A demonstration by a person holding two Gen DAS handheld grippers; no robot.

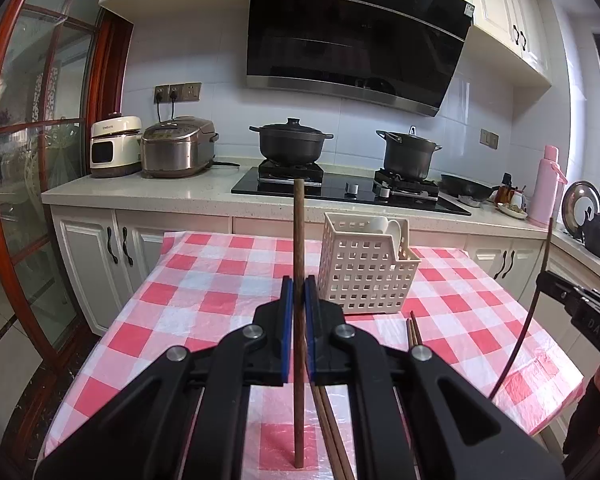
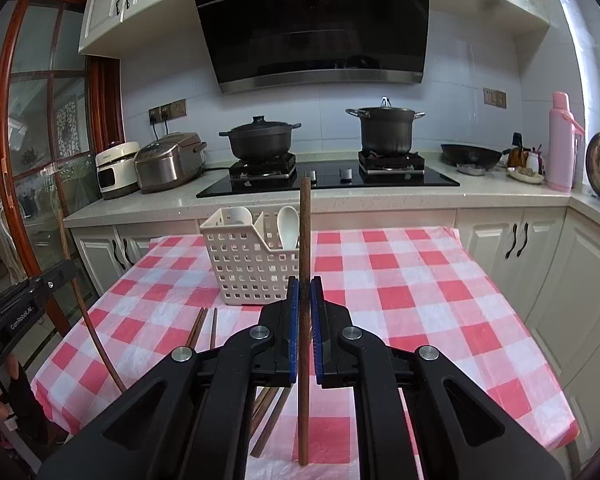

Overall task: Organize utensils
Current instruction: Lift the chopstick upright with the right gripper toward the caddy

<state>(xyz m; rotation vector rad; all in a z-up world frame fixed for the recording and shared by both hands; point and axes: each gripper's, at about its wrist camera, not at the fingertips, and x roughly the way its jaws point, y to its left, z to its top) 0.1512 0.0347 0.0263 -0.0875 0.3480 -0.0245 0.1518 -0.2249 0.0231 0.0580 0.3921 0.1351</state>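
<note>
My left gripper [image 1: 299, 284] is shut on a brown wooden chopstick [image 1: 298, 232] that stands upright between its blue pads. My right gripper [image 2: 304, 284] is likewise shut on an upright brown chopstick [image 2: 305, 224]. A white slotted plastic utensil basket [image 1: 366, 272] [image 2: 252, 268] stands on the red-and-white checked tablecloth [image 1: 204, 280] [image 2: 412, 280] with white spoons [image 2: 287, 222] in it. Several more chopsticks [image 1: 414, 332] [image 2: 204, 326] lie flat on the cloth in front of the basket. The right gripper and its chopstick appear at the right edge of the left wrist view [image 1: 556, 288].
Behind the table runs a kitchen counter [image 2: 380, 196] with a black hob, two dark pots [image 2: 260, 140] [image 2: 386, 130], a frying pan [image 2: 470, 154], rice cookers [image 1: 176, 148] and a pink flask [image 2: 562, 144]. A wood-framed glass door [image 1: 40, 160] stands at left.
</note>
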